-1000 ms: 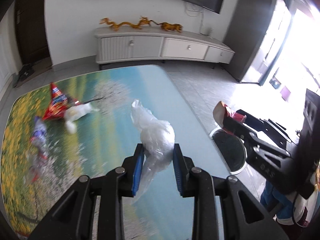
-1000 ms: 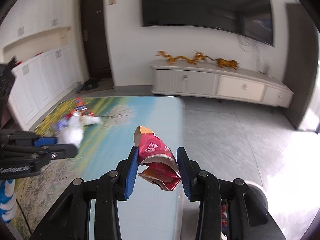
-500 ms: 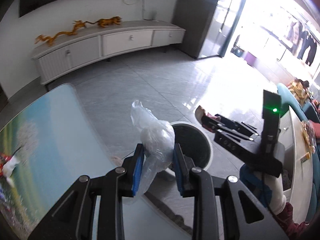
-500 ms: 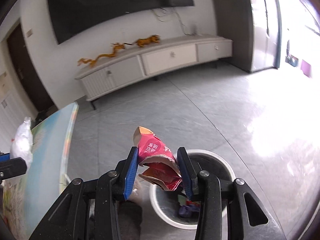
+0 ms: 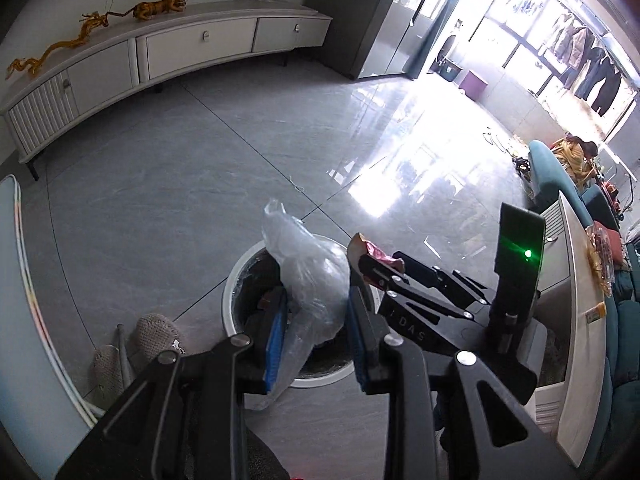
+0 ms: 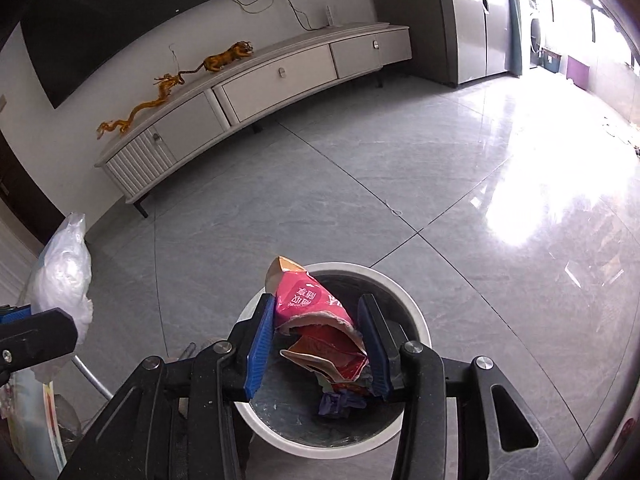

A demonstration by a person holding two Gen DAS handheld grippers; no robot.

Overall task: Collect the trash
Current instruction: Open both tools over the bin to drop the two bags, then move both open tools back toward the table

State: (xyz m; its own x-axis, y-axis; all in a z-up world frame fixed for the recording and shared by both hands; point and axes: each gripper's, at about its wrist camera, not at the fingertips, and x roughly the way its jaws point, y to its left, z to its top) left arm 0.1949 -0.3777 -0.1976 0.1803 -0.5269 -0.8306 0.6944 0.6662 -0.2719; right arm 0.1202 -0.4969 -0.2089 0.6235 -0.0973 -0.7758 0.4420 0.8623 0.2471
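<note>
My left gripper point(image 5: 316, 320) is shut on a crumpled clear plastic bag point(image 5: 308, 268) and holds it over the white round trash bin point(image 5: 236, 280) on the floor. My right gripper point(image 6: 316, 344) is shut on a red snack wrapper point(image 6: 316, 308) directly above the same bin point(image 6: 412, 320), which holds some trash. The right gripper also shows in the left wrist view point(image 5: 372, 268), close to the right of the bag. The plastic bag shows at the left edge of the right wrist view point(image 6: 64, 268).
The table edge point(image 5: 16, 280) is at the far left, with slippers point(image 5: 136, 344) on the floor beside the bin. A long white TV cabinet point(image 6: 256, 84) stands along the far wall. A teal sofa point(image 5: 568, 184) and a white side table point(image 5: 576, 304) are at the right.
Both grippers have swung away from the table with their trash and moved in over the bin. The bin is now directly under both.
</note>
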